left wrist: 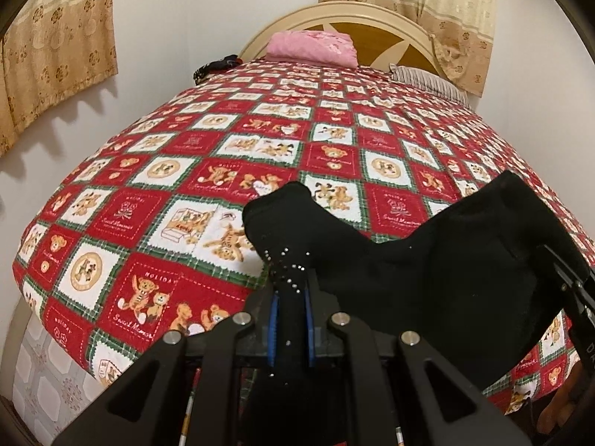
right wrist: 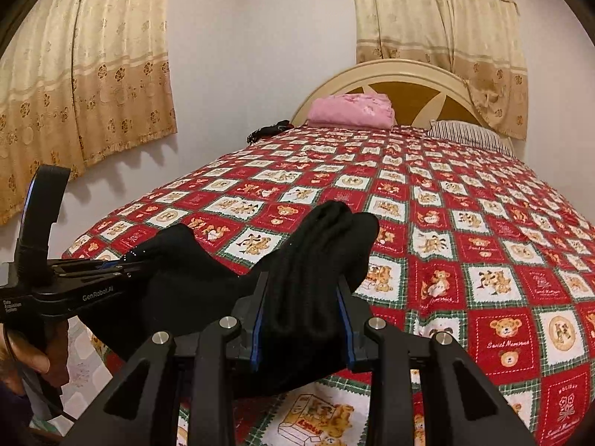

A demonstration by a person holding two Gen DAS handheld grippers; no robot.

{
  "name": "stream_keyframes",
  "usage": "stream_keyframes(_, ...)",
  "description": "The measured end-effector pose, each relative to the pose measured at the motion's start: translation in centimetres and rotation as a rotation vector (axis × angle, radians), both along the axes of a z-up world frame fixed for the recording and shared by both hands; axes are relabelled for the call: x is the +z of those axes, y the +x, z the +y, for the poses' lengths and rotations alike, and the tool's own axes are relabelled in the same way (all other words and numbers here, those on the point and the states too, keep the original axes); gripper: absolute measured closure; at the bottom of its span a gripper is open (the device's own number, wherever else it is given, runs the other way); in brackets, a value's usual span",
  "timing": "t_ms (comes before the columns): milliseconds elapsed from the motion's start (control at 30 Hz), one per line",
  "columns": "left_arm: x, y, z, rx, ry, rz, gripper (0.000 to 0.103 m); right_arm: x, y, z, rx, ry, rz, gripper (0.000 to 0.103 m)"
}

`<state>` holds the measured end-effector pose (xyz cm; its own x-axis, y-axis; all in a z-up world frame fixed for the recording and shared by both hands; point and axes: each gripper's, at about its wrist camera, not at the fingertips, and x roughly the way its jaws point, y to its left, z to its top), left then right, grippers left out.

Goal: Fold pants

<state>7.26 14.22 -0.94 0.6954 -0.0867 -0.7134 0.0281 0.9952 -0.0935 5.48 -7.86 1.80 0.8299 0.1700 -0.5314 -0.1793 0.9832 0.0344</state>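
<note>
While the black fabric pants (left wrist: 427, 271) are held aloft at lower centre above the red teddy-bear patchwork bedspread (left wrist: 186, 171), each end is pinched in jaws pressed together: the left gripper (left wrist: 289, 297) and the right gripper (right wrist: 303, 316). No finished fold can be seen; laying out and folding are judged still to be done.

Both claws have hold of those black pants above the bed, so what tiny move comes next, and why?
Probably lower both together: the left gripper and right gripper each pinch the black pants, which sag between them above the bedspread, so they need a flat surface before folding.
</note>
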Motion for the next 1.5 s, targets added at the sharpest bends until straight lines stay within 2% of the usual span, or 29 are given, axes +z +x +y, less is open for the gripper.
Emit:
stream_keyframes(433,-1.1,0.5,0.6,0.010,-0.014,0.034,0.090,-1.9,0.6,-0.9,-0.043,0.017,0.074,0.070)
stream_keyframes(633,-0.3,0.5,1.3,0.005,-0.026,0.010,0.090,-0.3,0.9,0.7,-0.008,-0.011,0.030,0.070)
stream_keyframes(867,1.2,0.9,4.0,0.063,-0.017,-0.033,0.090,1.1,2.1,3.3,0.057,-0.031,-0.005,0.070)
stream_keyframes(1200,2.9,2.4,8.0,0.161,0.027,-0.087,0.090,2.8,4.8,8.0,0.161,-0.059,-0.068,0.070)
stream_keyframes(1500,4.3,4.5,10.8,0.239,0.088,-0.131,0.090,3.2,9.0,11.2,0.202,-0.035,-0.092,0.070)
